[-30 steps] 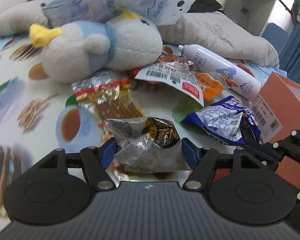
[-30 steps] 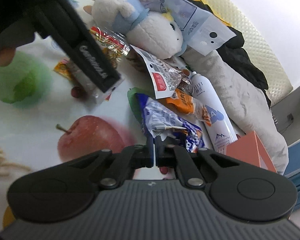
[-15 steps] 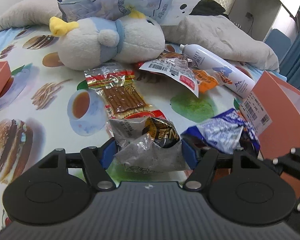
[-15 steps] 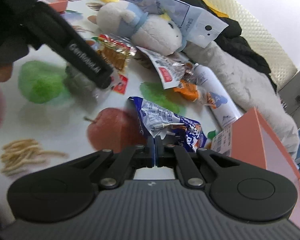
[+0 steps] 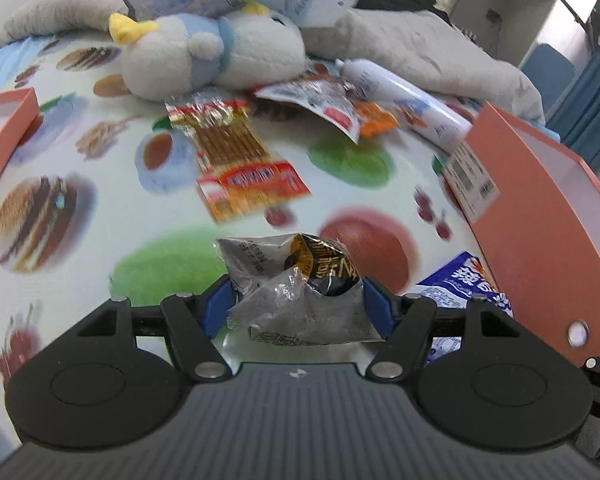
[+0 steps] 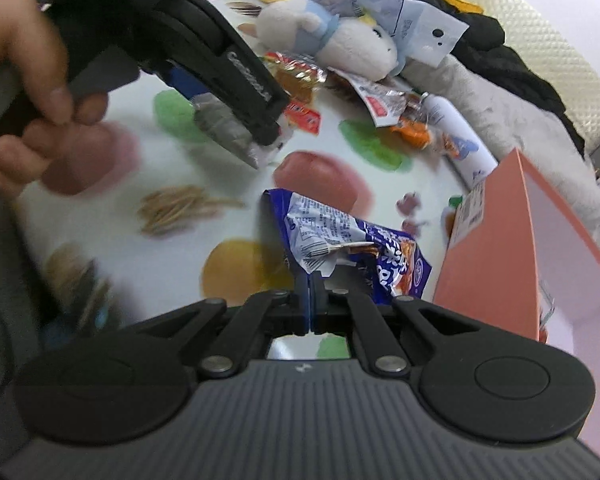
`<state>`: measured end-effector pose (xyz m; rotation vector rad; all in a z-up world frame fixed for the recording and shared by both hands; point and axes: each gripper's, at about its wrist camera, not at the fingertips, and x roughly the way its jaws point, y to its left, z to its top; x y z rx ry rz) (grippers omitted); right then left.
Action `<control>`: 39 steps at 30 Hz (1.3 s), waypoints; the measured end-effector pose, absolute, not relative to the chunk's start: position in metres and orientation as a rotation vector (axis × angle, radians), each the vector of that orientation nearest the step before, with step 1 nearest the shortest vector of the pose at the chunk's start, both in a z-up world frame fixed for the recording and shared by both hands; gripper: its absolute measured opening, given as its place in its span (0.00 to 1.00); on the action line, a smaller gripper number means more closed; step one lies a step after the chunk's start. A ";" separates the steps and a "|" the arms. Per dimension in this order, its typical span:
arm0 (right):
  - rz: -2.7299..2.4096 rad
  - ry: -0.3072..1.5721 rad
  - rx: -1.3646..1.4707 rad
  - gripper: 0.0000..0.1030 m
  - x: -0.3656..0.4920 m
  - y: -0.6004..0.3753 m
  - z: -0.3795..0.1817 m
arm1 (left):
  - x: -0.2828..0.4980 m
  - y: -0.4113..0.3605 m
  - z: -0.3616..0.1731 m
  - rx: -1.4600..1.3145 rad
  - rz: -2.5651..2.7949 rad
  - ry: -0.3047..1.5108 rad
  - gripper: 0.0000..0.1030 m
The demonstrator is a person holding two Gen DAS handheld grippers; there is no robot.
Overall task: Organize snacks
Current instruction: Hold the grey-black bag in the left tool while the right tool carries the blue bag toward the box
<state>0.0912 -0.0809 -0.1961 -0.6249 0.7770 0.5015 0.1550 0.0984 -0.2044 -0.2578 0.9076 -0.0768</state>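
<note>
My left gripper is shut on a grey and black snack packet and holds it above the printed cloth; it also shows in the right wrist view. My right gripper is shut on a blue and white snack bag, held above the cloth beside the orange box. The blue bag's edge shows in the left wrist view. More snacks lie ahead: a red and gold stick pack, a silver pouch and an orange packet.
An orange box stands open at the right. Another orange box's edge is at the left. A plush toy, a white spray bottle, a grey pillow and clothes lie at the back.
Both grippers have pulled back from the snack pile with their packets, and the right orange box has come much closer. The blue bag has moved to the box's side.
</note>
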 end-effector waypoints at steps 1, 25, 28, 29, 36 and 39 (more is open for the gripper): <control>0.503 0.787 -0.606 0.03 0.087 -0.085 -0.195 | 0.152 0.095 -0.204 -0.255 -0.084 0.912 0.71; 0.354 0.902 0.155 0.46 0.107 -0.149 -0.187 | 0.139 0.066 -0.216 -0.223 -0.126 0.969 0.71; 0.309 0.910 0.219 0.46 0.113 -0.148 -0.191 | 0.138 0.066 -0.217 -0.224 -0.124 0.974 0.71; 0.287 0.925 0.231 0.46 0.116 -0.148 -0.193 | 0.137 0.066 -0.217 -0.224 -0.124 0.973 0.71; 0.214 0.980 0.329 0.47 0.129 -0.145 -0.208 | 0.133 0.069 -0.219 -0.233 -0.117 0.973 0.71; 0.190 0.985 0.356 0.48 0.134 -0.147 -0.210 | 0.132 0.069 -0.219 -0.233 -0.117 0.972 0.71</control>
